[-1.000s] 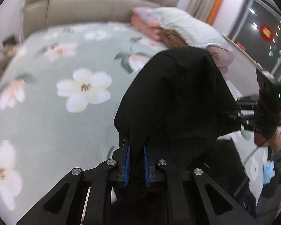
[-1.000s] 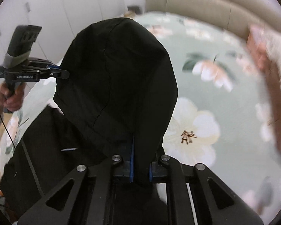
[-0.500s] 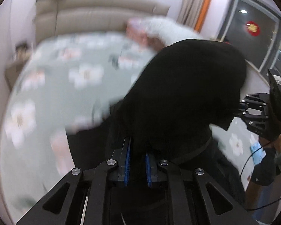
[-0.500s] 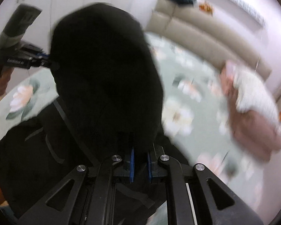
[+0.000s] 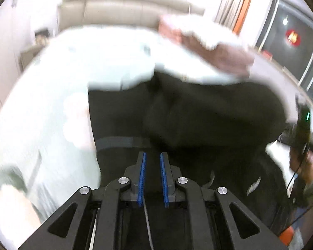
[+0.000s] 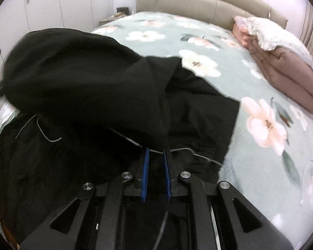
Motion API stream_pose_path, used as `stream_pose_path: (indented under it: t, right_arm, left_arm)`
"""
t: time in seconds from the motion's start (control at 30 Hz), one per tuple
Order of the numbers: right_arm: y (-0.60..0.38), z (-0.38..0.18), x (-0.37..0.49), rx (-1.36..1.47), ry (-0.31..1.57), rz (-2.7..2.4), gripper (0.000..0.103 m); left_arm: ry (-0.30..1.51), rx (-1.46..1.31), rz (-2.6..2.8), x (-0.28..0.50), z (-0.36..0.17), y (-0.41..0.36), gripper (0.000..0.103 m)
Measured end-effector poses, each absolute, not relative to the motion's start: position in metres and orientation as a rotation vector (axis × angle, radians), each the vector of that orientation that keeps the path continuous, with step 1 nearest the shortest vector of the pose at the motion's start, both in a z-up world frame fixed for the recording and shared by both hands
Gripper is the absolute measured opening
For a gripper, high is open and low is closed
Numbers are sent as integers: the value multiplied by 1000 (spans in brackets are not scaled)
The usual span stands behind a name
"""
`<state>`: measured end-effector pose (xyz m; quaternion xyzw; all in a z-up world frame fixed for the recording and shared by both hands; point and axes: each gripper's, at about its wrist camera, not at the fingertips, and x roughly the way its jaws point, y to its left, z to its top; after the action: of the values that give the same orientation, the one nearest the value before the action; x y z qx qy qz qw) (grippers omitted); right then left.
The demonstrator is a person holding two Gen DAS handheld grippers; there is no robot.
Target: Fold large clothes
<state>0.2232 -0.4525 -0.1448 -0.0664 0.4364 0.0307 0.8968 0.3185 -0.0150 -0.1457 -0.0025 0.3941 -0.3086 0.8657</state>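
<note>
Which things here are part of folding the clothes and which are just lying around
Job: black garment, left gripper, right gripper, bed.
Lying about: pink quilt, white blanket, nightstand, wardrobe.

Left wrist view: sits behind the left claw (image 5: pixel 152 156), looks forward and down along its fingers, close over the black garment (image 5: pixel 198 114), facing the headboard (image 5: pixel 125 10); heavily blurred. Right wrist view: sits behind the right claw (image 6: pixel 156 152), same forward-down aim, equally close, sharp. Shared: garment, bed (image 6: pixel 250 150), headboard, folded blanket (image 6: pixel 281 66). Left view also catches the other handheld unit at its right edge.
</note>
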Motion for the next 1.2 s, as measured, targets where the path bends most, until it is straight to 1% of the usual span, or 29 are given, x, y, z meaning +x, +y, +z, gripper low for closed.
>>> stream_pose_path:
  t: [0.07,0.1,0.13,0.17,0.23,0.27,0.3,0.33,0.4,0.47,0.53,0.6,0.73,0.8,0.93,1.0,1.07,1.13,1.2]
  right_arm:
    - [-459,-136,210,-146,877,39,25]
    - [-463,-128,202,-142,853,28,37]
    - [-462,-121,191,-139,828,16,52]
    - [-453,-113,185,-137,802,8,56]
    - [-447,-95,179,-129,752,13,56]
    - [-435,-77,191,-122,736,5,56]
    - [-433,-64,189,-104,718,1,56]
    - [-429,-47,192,-67,696,6,56]
    - [-417,-21,197,-34,670,4,56]
    - [-408,-1,204,-14,622,28,56]
    - [-397,13,212,-1,593,39,60]
    - [-386,21,223,14,599,29,61]
    - [-358,-10,248,73,688,81,61]
    - [-353,-46,260,87,781,71,61]
    - [-350,-143,268,143,1011,35,60]
    - [-354,-183,268,139,1056,13,60]
    - [-362,-195,262,177,1009,28,60]
    - [-364,-193,260,184,994,39,59]
    - [-366,-185,256,189,990,62,60]
  left_arm:
    - [734,-6,-657,323,-118,-20,16]
    - [706,-5,-660,322,-106,-25,16]
    - [685,-14,-667,323,-95,-32,19]
    - [676,-25,-686,322,-83,-45,21]
    - [663,-34,-699,322,-63,-67,30]
    - [664,-50,-701,327,-54,-78,35]
    - [667,-55,-700,330,-49,-89,44]
    - [668,-52,-692,335,-45,-98,46]
    - [729,-75,-717,348,-47,-117,47]
    - [786,-94,-716,353,-63,-131,47]
    - [874,-121,-765,351,-89,-135,47]
    - [972,-136,-794,341,-129,-138,46]
    - [1093,-28,-728,302,-190,-140,46]
    - [1118,-33,-710,291,-214,-133,46]
    - [1079,-93,-716,283,-217,-121,46]
    - [1083,-98,-710,283,-221,-121,44]
    - [1065,-86,-722,279,-221,-122,44]
    - [1055,-77,-729,277,-217,-123,44]
    - [1019,-81,-729,273,-200,-118,44]
